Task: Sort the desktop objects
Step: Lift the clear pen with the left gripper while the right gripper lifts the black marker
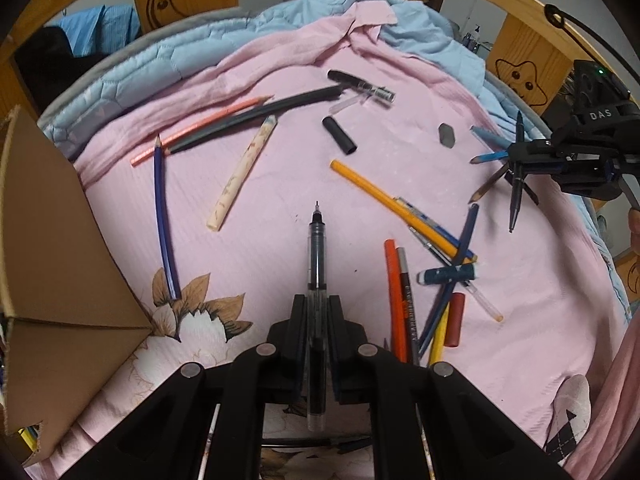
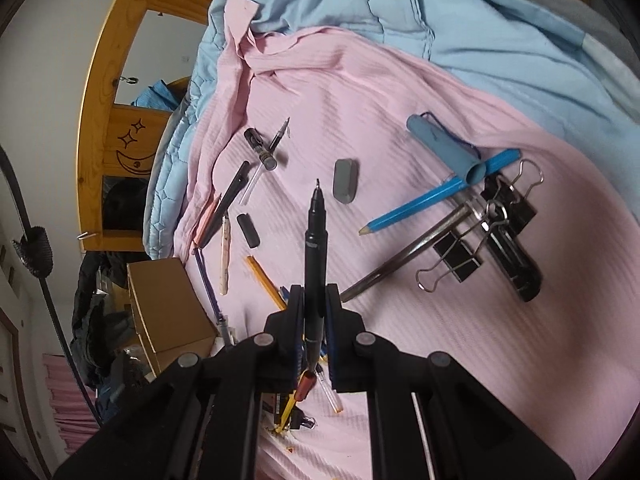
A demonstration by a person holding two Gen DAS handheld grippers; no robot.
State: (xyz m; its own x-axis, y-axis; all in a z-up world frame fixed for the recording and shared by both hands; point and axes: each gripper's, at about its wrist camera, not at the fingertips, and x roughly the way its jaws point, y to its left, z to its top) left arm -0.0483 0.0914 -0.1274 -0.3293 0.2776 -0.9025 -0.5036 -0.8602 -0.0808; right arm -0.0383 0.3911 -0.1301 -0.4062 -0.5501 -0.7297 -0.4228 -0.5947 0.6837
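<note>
- Both grippers are carrying pens: left gripper (image 1: 317, 308) clamping a clear-barrelled black-ink pen (image 1: 317, 248), right gripper (image 2: 314, 300) clamping a slim black marker pen (image 2: 315, 240).
- Next, probably, dropping them into the brown cardboard box (image 1: 52, 248) left of the clear pen.

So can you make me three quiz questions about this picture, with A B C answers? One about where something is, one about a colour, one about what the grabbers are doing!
1. Where is the cardboard box in the left wrist view?
A. left edge
B. top middle
C. right edge

2. What colour is the sheet under the pens?
A. green
B. pink
C. white

3. What is the left gripper doing?
A. open, empty
B. shut on a clear pen
C. shut on an eraser

Answers:
1 A, the box fills the left side.
2 B, pink cloth lies under everything.
3 B, the clear pen sticks out between its fingers.
</note>
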